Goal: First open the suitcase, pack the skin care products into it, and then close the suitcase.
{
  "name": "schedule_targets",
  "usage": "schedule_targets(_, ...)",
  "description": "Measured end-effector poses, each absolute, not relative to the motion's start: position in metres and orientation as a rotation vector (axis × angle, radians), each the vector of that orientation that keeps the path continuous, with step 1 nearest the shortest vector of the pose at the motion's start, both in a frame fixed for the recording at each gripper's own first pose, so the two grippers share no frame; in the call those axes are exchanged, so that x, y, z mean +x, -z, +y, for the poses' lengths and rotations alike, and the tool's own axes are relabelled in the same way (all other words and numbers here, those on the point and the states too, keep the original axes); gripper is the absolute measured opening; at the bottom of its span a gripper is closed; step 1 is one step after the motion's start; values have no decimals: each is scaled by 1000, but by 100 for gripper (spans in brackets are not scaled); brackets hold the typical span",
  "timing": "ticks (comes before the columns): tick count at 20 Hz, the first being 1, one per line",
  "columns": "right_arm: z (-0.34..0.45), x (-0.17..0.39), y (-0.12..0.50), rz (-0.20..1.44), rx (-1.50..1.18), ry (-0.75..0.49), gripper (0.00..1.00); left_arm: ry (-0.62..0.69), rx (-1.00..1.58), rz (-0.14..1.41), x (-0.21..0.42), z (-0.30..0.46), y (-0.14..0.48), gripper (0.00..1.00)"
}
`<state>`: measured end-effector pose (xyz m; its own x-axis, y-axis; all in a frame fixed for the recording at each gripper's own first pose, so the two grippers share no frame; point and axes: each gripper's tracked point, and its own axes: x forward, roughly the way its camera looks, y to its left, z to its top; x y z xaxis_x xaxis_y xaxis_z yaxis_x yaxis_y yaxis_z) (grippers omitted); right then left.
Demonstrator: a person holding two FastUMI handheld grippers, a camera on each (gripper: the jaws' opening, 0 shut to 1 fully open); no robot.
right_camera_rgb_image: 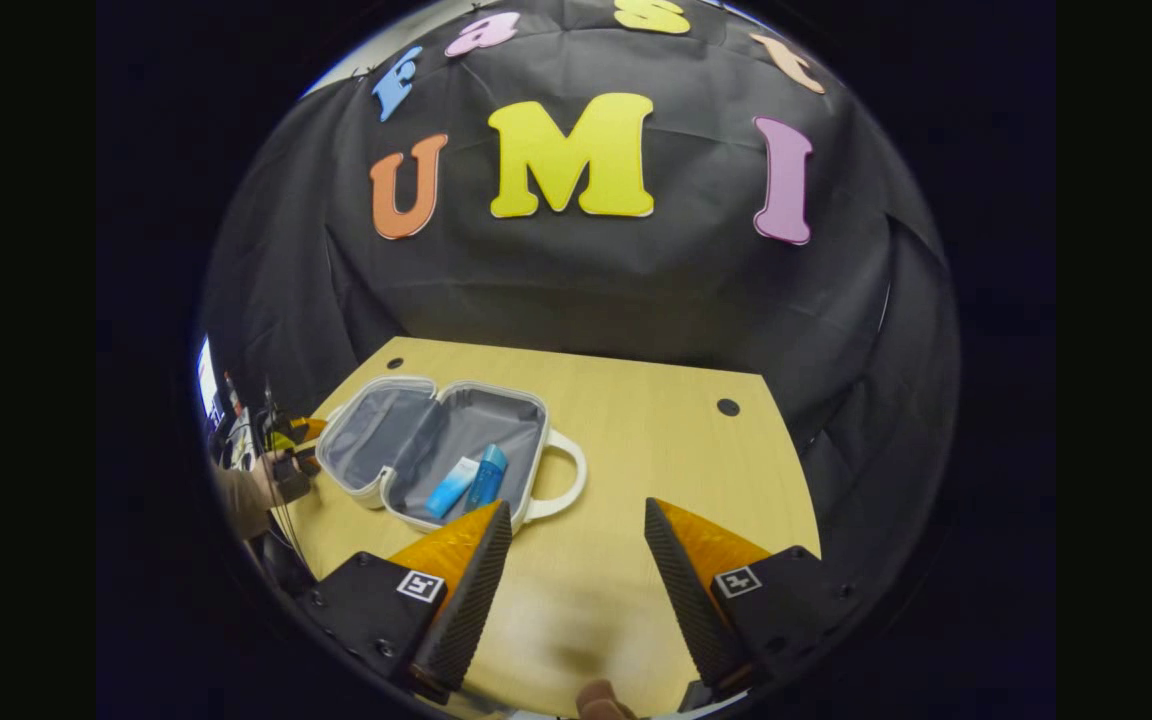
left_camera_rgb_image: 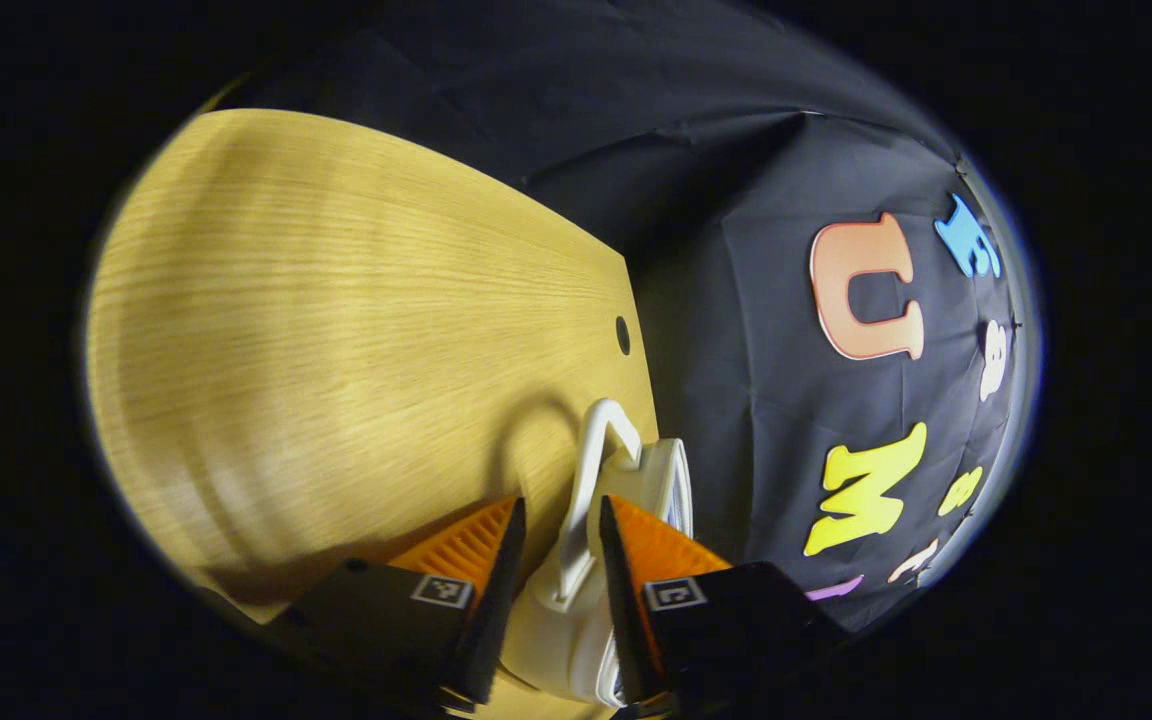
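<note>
Left gripper (left_camera_rgb_image: 558, 512): fingers part-open, set either side of the white suitcase (left_camera_rgb_image: 576, 610) edge, with the handle (left_camera_rgb_image: 591, 470) standing up between them. Gap visible on the left finger's side; cannot tell if both fingers press on the shell. In the left gripper view the case is seen edge-on, very close: white moulded rim, white loop handle, a sliver of pale lining at the right. It sits near the bench (left_camera_rgb_image: 336, 330) edge, by a small dark round hole in the wood.

Right gripper (right_camera_rgb_image: 578, 525): fingers wide apart, holding nothing, hanging above bare bench (right_camera_rgb_image: 656, 450) well in front of the case.

Right gripper view gives the whole suitcase (right_camera_rgb_image: 536, 470) from farther off: lying open flat on the left part of the light wood bench, two halves side by side, grey lining in both, white rim all round, white handle (right_camera_rgb_image: 564, 480) sticking out on the right half toward the bench centre. Two skin care products in the right half: a light blue tube (right_camera_rgb_image: 452, 486) and a darker blue bottle (right_camera_rgb_image: 487, 475), lying touching, slanted. Left half holds nothing I can make out.

At the left edge of that view, a hand (right_camera_rgb_image: 271, 480) holding the other gripper at the case's left side; jaws too small to read there. Blurred clutter behind it.
</note>
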<state>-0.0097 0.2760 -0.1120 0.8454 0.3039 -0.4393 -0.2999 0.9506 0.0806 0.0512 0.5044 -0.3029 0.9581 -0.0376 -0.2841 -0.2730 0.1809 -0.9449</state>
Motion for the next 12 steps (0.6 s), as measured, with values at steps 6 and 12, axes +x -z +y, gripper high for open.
schedule_targets(6,256,-10,102,425,24,-263,80,-158,-1393,245,51,501,293,7)
schedule_targets(12,220,-18,66,281,-1,-185,79,-178,-1126,222,54,498,235,3)
